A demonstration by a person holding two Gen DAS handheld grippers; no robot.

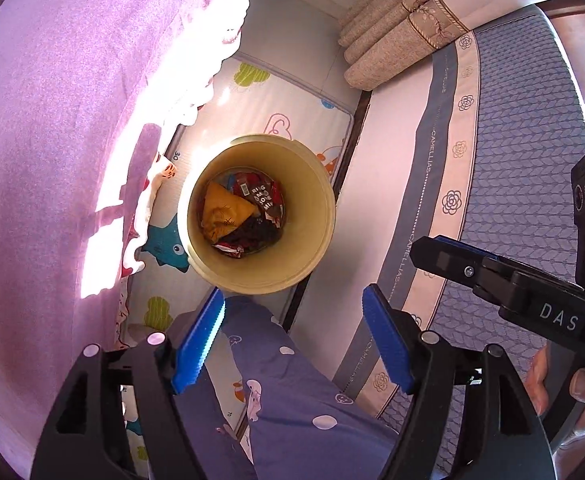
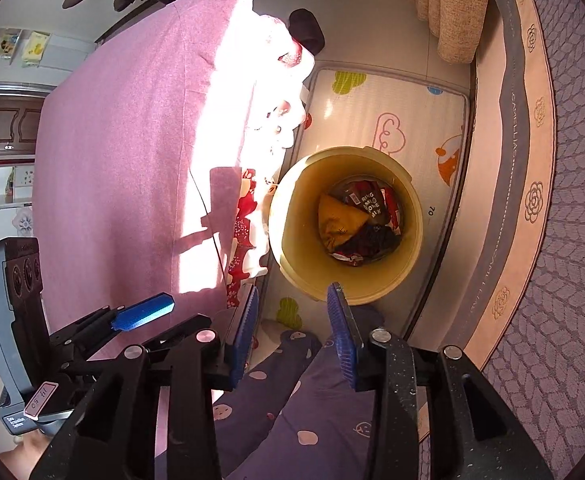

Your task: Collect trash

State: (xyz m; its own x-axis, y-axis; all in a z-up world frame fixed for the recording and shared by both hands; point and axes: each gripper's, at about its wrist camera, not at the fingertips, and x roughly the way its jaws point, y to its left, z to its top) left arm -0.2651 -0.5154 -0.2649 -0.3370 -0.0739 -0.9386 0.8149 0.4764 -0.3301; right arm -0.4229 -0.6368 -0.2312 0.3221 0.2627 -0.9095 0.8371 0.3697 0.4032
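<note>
A round cream waste bin [image 1: 316, 220] stands on a patterned play mat; it also shows in the right wrist view [image 2: 292, 240]. Inside lie a yellow wrapper [image 1: 224, 212], red printed packets [image 1: 258, 192] and dark scraps; the same yellow wrapper [image 2: 338, 216] and red packets [image 2: 368, 200] show from the right. My left gripper [image 1: 294, 336] is open and empty, held above the bin's near rim. My right gripper [image 2: 294, 332] is open and empty, also above the near rim. The right gripper's black body [image 1: 532, 292] shows at the left view's right side.
A pink-covered bed or table [image 2: 132, 152] rises left of the bin. A blue and beige quilted bed edge [image 1: 512, 160] runs along the right. Beige curtains [image 1: 396, 40] hang beyond. The person's purple patterned trouser leg [image 1: 292, 400] is under both grippers. The play mat [image 2: 372, 104] covers the floor.
</note>
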